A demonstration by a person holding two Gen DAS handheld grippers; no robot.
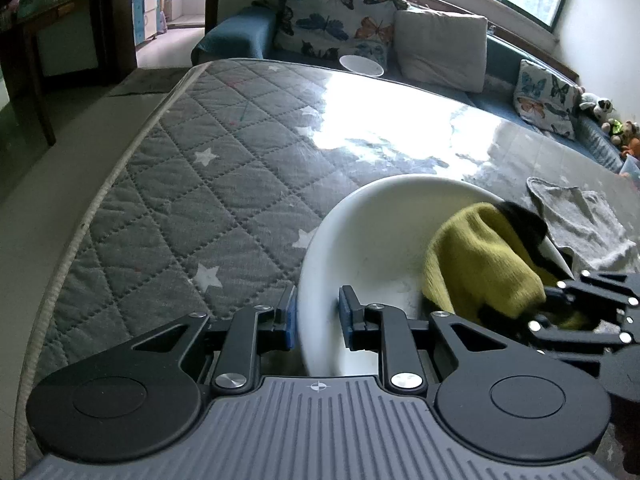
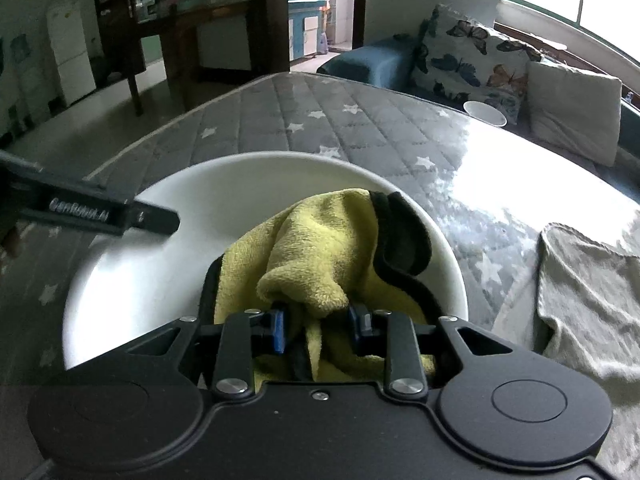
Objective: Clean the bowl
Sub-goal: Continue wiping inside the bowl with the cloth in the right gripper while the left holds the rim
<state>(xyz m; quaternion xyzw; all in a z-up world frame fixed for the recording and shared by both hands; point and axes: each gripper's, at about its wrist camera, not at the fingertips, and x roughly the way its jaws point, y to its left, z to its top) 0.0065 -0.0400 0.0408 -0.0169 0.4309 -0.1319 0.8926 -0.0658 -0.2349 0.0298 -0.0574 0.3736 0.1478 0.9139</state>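
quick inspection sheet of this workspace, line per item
surface: quilted grey star-print cover under a glossy clear sheet
job's things: white bowl tilted; yellow cloth with black trim inside it
clutter: grey rag lying beside the bowl; small white bowl at the far edge
grippers: left hand-held gripper clamps the bowl rim; right hand-held gripper pinches the yellow cloth
cables: nothing seen
surroundings: blue sofa, butterfly cushions, window, soft toys
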